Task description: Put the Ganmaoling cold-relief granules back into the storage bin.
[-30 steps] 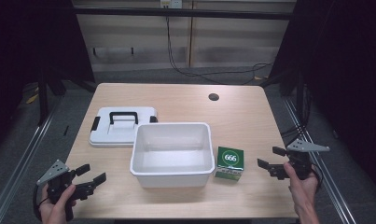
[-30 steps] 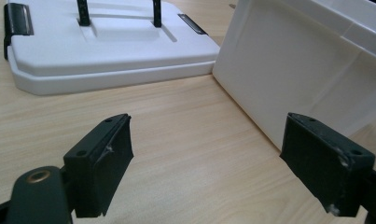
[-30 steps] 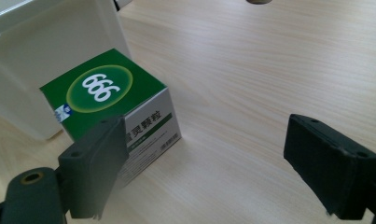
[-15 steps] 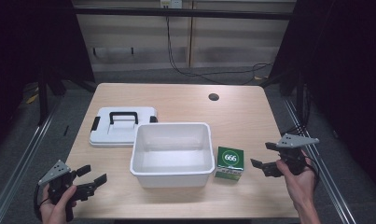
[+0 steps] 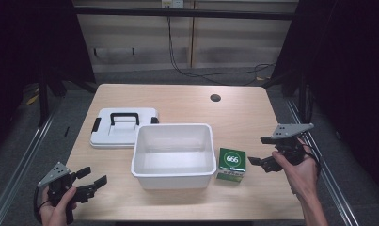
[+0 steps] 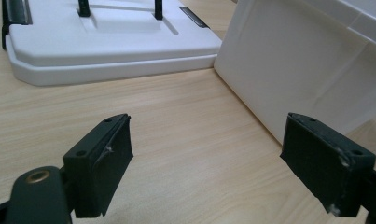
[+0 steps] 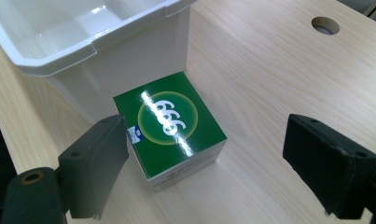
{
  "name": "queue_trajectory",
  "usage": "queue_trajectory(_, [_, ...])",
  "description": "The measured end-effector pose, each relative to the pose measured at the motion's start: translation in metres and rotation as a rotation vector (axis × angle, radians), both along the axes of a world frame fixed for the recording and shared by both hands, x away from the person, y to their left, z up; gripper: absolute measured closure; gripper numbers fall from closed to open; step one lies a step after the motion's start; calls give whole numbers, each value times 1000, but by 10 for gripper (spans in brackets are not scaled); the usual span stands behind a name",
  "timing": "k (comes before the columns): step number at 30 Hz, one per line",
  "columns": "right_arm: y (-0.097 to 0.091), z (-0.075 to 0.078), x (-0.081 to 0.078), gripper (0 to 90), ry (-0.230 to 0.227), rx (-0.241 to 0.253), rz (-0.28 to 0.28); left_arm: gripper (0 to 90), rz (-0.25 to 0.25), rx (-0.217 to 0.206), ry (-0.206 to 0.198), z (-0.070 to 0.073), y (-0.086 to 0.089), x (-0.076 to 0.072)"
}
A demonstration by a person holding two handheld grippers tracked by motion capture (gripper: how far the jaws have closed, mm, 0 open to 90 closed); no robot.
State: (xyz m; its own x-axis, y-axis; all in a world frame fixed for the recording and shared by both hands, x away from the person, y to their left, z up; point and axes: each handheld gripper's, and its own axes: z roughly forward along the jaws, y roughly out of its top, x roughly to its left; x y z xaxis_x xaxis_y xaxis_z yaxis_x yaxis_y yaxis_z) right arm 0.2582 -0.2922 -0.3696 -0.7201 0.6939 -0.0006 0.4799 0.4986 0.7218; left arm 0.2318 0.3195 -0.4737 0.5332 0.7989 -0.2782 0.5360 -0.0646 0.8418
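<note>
The right gripper (image 5: 261, 161) is hanging with jaws wide apart, and the green box (image 7: 169, 128) is sitting on the counter (image 5: 243, 117) just ahead of it, nearer its left jaw, touching the white bin (image 5: 173, 148) beyond. The left gripper (image 5: 90, 181) is idling well away, jaws apart too, holding nothing. The right hand is clearly the nearer one for a grab.

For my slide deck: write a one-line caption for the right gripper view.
Open right gripper poised over a green box marked 666, beside an empty white bin on a wooden table.
</note>
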Motion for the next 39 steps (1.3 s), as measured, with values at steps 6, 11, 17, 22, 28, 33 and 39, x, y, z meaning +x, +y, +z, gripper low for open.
queue_trajectory(6, [8,10,5,132,1,-28,31,159,-5,-3,-3,0,0,0])
queue_trajectory(11, [23,13,14,124,18,-106,92,159,-6,1,2,0,0,1])
queue_trajectory(17, [40,17,29,124,37,-199,201,159,-10,-4,3,-1,-1,1])
queue_trajectory(22, [53,13,38,125,104,-248,260,159,-18,-4,3,0,-2,1])
queue_trajectory(28, [62,11,46,127,150,-306,286,159,-17,0,3,-1,-2,1])
queue_trajectory(33, [68,11,50,129,175,-335,312,159,-16,-3,5,-1,-2,1])
queue_trajectory(39, [76,1,53,125,241,-422,386,159,-17,-7,3,0,-2,1])
